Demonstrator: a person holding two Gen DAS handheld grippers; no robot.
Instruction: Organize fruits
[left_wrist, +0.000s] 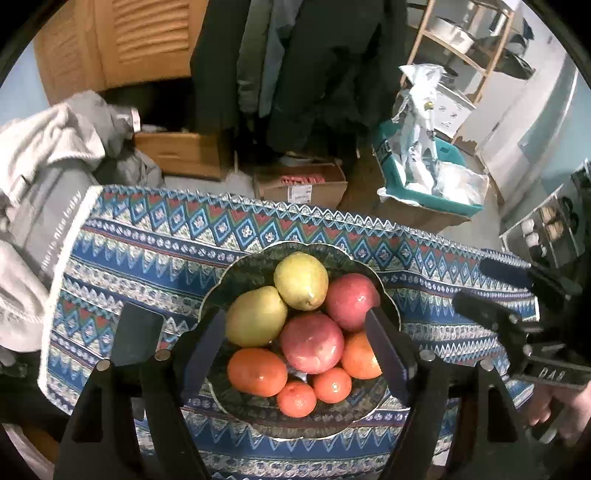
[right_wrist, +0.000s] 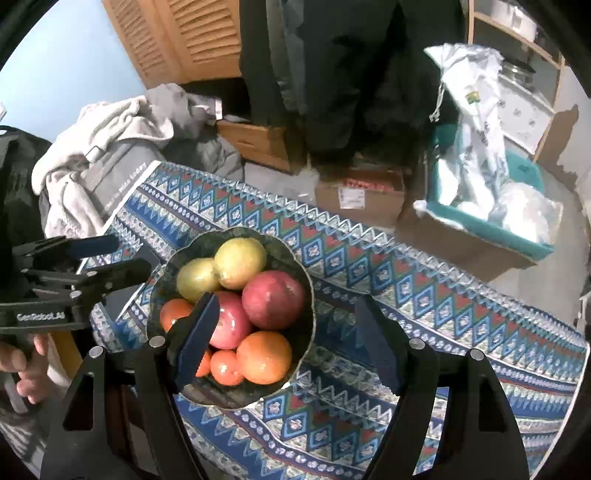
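Note:
A dark scalloped bowl (left_wrist: 388, 295) (right_wrist: 303, 321) sits on the patterned table. It holds two yellow pears (left_wrist: 301, 280) (right_wrist: 240, 262), two red apples (left_wrist: 312, 343) (right_wrist: 273, 299) and several oranges (left_wrist: 256, 371) (right_wrist: 264, 356). My left gripper (left_wrist: 299, 343) is open and empty, its fingers either side of the fruit pile, above the bowl. My right gripper (right_wrist: 291, 336) is open and empty, over the bowl's right half. Each gripper shows in the other's view, the right gripper (left_wrist: 491, 291) at the right edge and the left gripper (right_wrist: 110, 258) at the left edge.
A dark phone (left_wrist: 136, 332) lies on the tablecloth (left_wrist: 155, 251) left of the bowl. Beyond the far table edge are grey clothes (left_wrist: 48, 147), cardboard boxes (left_wrist: 299, 184) and a teal bin with white bags (left_wrist: 428, 173).

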